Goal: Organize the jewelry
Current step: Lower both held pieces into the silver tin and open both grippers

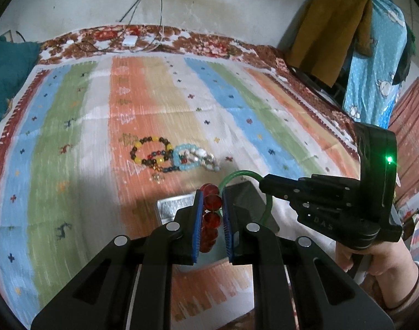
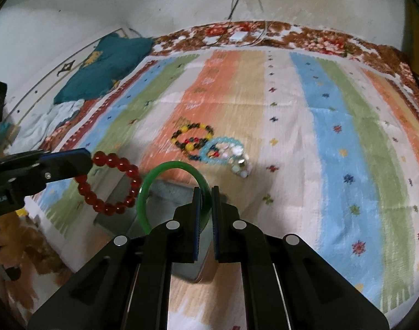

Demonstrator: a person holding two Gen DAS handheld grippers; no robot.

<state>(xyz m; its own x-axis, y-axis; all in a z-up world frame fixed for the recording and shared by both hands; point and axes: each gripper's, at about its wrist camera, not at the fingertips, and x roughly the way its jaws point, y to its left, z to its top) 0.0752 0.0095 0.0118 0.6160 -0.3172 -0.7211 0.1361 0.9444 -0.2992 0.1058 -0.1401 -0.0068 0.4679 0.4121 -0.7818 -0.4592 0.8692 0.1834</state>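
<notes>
My left gripper is shut on a red bead bracelet, which hangs as a ring in the right wrist view. My right gripper is shut on a green bangle, whose arc also shows in the left wrist view. Both are held above a grey jewelry box near the front of the striped cloth. Farther out lie a dark-and-yellow bead bracelet, a pale blue bead bracelet and a white stone bracelet.
The striped cloth covers a bed with a floral border. A white charger with cables lies at the far edge. A teal pillow sits far left. Clothes hang at the right.
</notes>
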